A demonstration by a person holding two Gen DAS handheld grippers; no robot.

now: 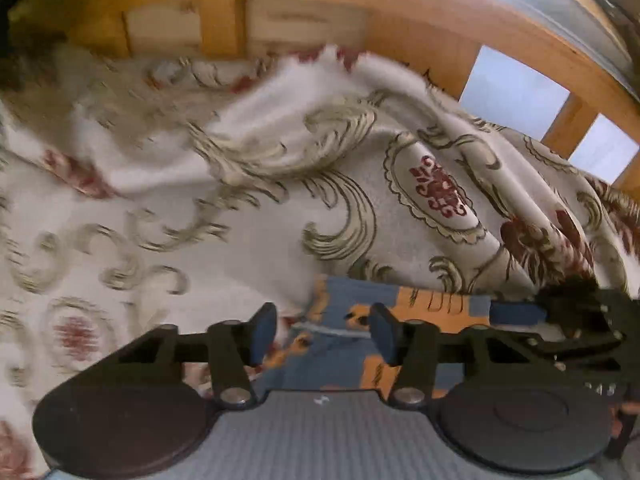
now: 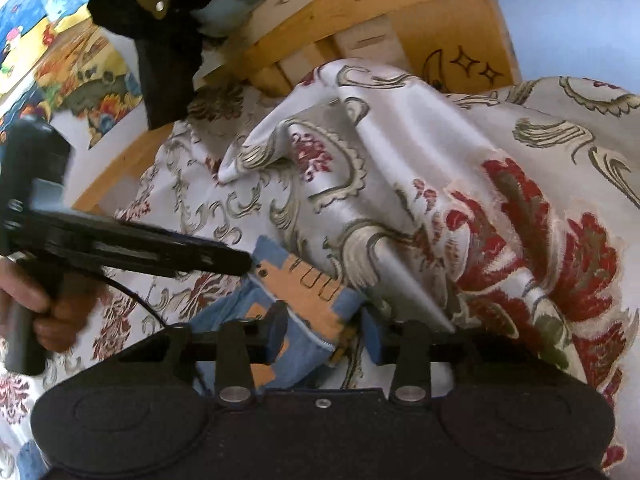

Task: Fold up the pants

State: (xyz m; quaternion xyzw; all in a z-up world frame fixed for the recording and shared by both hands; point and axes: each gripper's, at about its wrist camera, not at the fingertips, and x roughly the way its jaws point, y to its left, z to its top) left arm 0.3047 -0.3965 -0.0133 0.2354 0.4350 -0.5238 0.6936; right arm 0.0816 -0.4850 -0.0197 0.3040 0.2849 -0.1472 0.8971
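Note:
Blue pants with orange patches [image 1: 432,300] lie bunched on a cream bedspread with red and olive scrolls. My left gripper [image 1: 322,332] hovers just over them, open, its blue pads [image 1: 262,332] spread above the cloth. In the right wrist view the pants [image 2: 308,292] sit between the spread pads of my right gripper [image 2: 326,336], which is open, with a zipper edge showing near its left pad. The left gripper [image 2: 236,262] comes in from the left, its tip at the pants' far corner. The right gripper [image 1: 520,314] shows at the right edge of the left wrist view.
A rumpled ridge of bedspread [image 2: 420,168] rises right behind the pants. The wooden bed frame [image 1: 400,8] runs along the far side. A hand [image 2: 44,308] holds the left gripper's handle. A colourful quilt [image 2: 68,52] and a dark hanging item [image 2: 168,60] are at the upper left.

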